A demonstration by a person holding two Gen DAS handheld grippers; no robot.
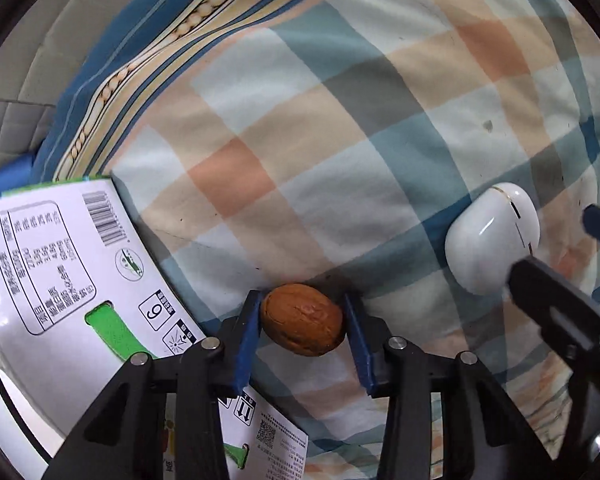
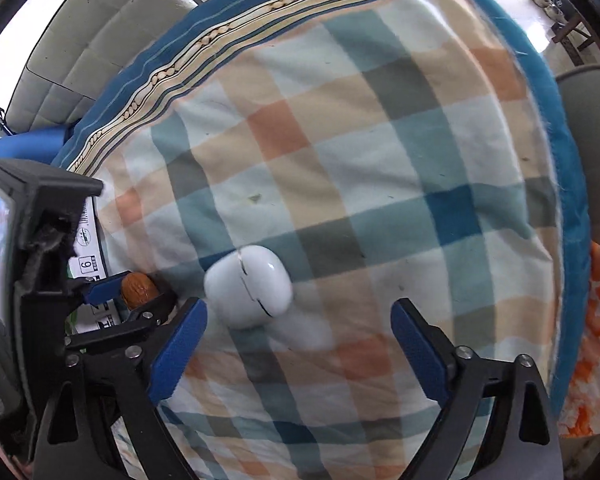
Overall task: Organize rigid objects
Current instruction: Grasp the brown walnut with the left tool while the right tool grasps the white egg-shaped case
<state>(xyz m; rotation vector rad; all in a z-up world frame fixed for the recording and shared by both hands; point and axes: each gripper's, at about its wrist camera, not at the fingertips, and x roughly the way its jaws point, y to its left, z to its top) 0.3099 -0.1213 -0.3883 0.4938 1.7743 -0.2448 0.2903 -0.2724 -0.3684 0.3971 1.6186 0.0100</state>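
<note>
- Walnut-like brown oval nut (image 1: 303, 319), hard-shelled and ridged, sits between the blue pads (image 1: 247, 340) of your left tongs (image 1: 302, 338). The pads flank its two ends; the left one looks to be touching, and a thin gap seems to remain at the right one, so treat it as bracketed, not yet clamped.
- Expect the nut to be light and stiff. Its rounded shell can roll or squirt out of flat pads, so centre the pads on its widest part and close squarely.
- The checked cotton bedsheet (image 1: 340, 140) under it is soft and gives way, so pressing down will sink the nut rather than steady it.
- Your right tongs (image 2: 298, 334) stand wide open and grip nothing. The glossy white rounded plastic earbud case (image 2: 249, 286) lies just ahead of them, nearer their left pad.
- That case is smooth, slippery and probably light. Take it across its flatter faces, below the lid seam, so the lid is not levered open.
- The white printed cardboard carton with green handle cutout (image 1: 60, 280) lies just to the left of your left tongs; mind that your outer finger does not catch its edge.
</note>
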